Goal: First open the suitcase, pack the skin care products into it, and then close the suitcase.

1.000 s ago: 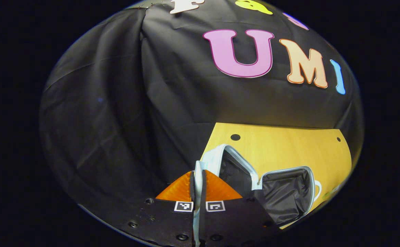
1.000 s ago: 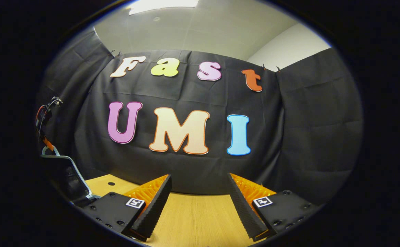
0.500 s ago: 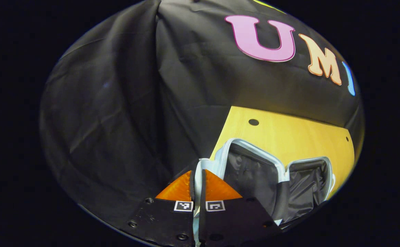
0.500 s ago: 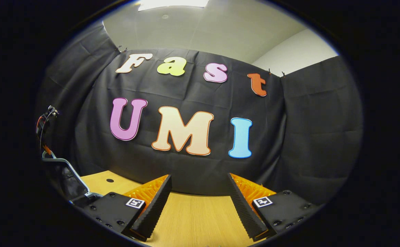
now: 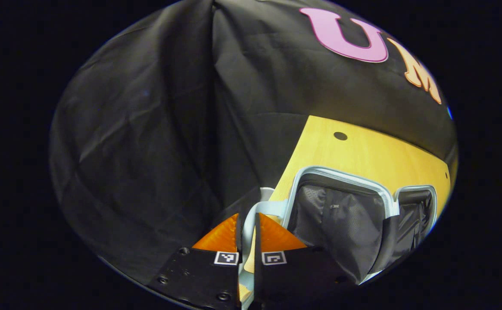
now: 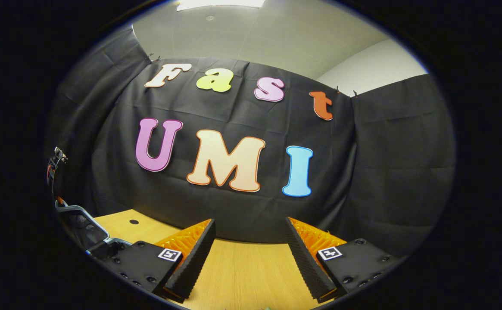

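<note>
The suitcase [image 5: 341,215] lies open on the wooden table [image 5: 363,150]; it has a pale blue rim and dark fabric lining. In the left gripper view its lid half is nearer, and the other half [image 5: 414,211] is at the right edge. My left gripper [image 5: 247,226] is shut on a pale blue handle [image 5: 259,206] at the lid's outer side. My right gripper [image 6: 248,254] is open, with nothing between its fingers, above bare tabletop. In the right gripper view the lid's rim [image 6: 80,213] rises at the far left. No skin care products are visible.
Black cloth walls close the booth behind and beside the table [image 6: 242,275]. A small round hole [image 5: 340,136] sits in the tabletop behind the suitcase. The table's left edge runs just beside the lid. Some cables [image 6: 52,161] hang at the far left of the right gripper view.
The lid has swung further open and down toward the table's left side, with my left gripper holding its handle. The right gripper has barely moved.
</note>
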Demonstrator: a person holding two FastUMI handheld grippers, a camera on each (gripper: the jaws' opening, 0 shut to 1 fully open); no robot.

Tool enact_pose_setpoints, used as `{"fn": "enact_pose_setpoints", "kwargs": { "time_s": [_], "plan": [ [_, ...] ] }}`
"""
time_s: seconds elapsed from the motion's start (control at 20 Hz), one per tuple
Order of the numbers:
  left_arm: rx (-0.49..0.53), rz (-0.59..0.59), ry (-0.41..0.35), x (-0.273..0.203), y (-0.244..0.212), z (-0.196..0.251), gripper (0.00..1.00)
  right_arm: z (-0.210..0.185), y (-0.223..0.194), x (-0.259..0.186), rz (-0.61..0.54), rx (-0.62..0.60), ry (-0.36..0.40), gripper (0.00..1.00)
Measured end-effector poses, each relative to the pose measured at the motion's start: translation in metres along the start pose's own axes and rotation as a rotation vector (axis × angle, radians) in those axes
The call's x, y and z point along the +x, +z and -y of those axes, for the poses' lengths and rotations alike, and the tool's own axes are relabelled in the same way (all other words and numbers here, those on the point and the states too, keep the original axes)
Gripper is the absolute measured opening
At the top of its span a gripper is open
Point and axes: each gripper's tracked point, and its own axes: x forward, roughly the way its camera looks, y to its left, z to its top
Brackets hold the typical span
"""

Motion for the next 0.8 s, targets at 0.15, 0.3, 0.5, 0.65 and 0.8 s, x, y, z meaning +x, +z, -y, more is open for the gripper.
{"fn": "enact_pose_setpoints", "kwargs": {
  "time_s": [0.15, 0.3, 0.5, 0.65, 0.8],
  "plan": [
    [-0.115, 0.069, 0.004, -0.004, 0.009, -0.001, 0.19, 0.005, -0.001, -0.002, 0.000, 0.001, 0.004, 1.00],
    [-0.151, 0.208, -0.027, -0.035, 0.043, 0.011, 0.46, 0.011, 0.002, -0.003, 0.008, 0.025, 0.022, 0.99],
    [-0.132, 0.456, -0.001, -0.115, 0.077, 0.042, 0.91, 0.025, 0.006, -0.001, 0.025, 0.092, 0.064, 0.98],
    [-0.103, 0.602, -0.016, -0.185, 0.096, 0.077, 0.90, 0.040, 0.005, -0.003, 0.021, 0.122, 0.085, 0.99],
    [-0.056, 0.660, -0.104, -0.237, 0.103, 0.117, 0.92, 0.058, 0.006, -0.008, 0.033, 0.125, 0.109, 0.98]
  ]
}}
